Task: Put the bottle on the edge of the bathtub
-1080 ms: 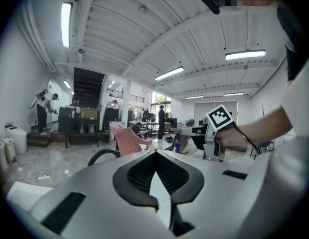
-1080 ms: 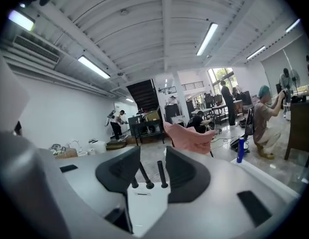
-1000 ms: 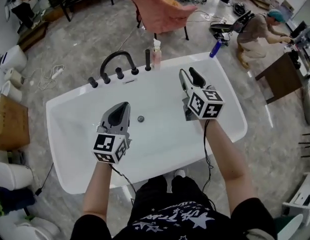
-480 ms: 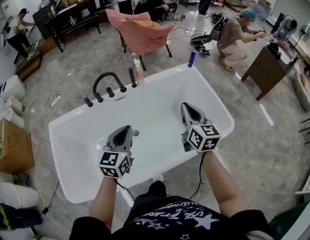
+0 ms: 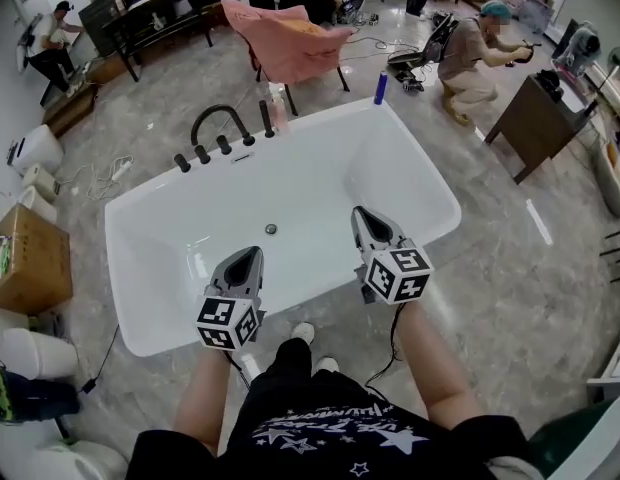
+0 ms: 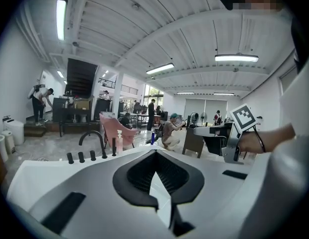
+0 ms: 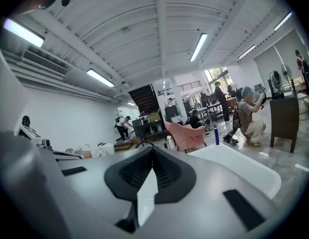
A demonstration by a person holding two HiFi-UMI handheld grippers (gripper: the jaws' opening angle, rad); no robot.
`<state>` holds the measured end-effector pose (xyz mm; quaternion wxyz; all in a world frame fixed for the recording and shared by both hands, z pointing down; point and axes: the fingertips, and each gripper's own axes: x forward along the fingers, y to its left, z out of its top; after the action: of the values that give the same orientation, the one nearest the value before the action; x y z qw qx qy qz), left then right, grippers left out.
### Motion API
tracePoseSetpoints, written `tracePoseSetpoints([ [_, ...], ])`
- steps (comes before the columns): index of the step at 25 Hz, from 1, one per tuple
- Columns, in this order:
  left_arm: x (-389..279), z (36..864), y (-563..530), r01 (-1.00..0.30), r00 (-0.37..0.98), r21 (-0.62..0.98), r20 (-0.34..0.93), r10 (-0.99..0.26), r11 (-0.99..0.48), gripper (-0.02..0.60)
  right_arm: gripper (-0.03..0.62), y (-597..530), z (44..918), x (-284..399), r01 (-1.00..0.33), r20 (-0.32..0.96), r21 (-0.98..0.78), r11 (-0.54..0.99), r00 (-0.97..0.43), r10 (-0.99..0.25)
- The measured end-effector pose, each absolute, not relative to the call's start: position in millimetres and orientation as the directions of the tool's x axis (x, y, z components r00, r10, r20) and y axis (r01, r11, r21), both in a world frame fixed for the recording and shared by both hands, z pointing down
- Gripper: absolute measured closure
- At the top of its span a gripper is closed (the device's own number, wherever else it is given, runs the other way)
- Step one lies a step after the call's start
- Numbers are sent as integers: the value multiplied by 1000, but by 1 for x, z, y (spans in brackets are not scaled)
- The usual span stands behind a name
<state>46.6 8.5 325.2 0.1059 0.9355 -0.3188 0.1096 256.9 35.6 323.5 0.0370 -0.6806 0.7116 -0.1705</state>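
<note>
A blue bottle (image 5: 380,88) stands upright at the far right corner of the white bathtub (image 5: 116,273), on its rim. A pale pump bottle (image 5: 278,106) stands on the far rim beside the black faucet (image 5: 222,118). My left gripper (image 5: 250,253) and right gripper (image 5: 358,211) hover over the tub's near side, both shut with nothing between the jaws. The left gripper view shows its jaws (image 6: 154,154) pressed together, with the pump bottle (image 6: 119,142) and blue bottle (image 6: 152,138) far ahead. The right gripper's jaws (image 7: 151,151) are also together, the blue bottle (image 7: 216,135) distant.
A pink-draped chair (image 5: 290,40) stands behind the tub. A person (image 5: 474,56) crouches at the back right near a dark desk (image 5: 535,120). A cardboard box (image 5: 25,258) and white canisters (image 5: 30,173) sit on the floor at left. Cables trail across the floor.
Both grippers have drawn back from the tub's middle toward its near rim. The right gripper's jaws, open a second ago, have shut on nothing. The view has pulled back.
</note>
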Motion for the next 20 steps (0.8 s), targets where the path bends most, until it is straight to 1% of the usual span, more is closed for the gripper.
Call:
tracePoseSetpoints([
  [4,34,331,31,-598,784,113,288,-550,-793,566,577,59,328,228,-956,191,-293,14,-73,-979],
  [7,25,330,41,-585,797,139,280,-535,-799,566,577,78,331,203,-953,205,-304,-1,-65,-977],
  [11,7,332,57,-548,824,152,269,-499,-823,566,577,101,338,173,-963,229,-268,-24,-40,-973],
  [15,-31,344,65,-522,832,140,301,-466,-841,566,577,112,347,140,-962,242,-269,-52,-15,-970],
  [20,-92,346,55,-531,826,130,301,-477,-837,566,577,115,346,87,-970,243,-239,-53,-7,-970],
])
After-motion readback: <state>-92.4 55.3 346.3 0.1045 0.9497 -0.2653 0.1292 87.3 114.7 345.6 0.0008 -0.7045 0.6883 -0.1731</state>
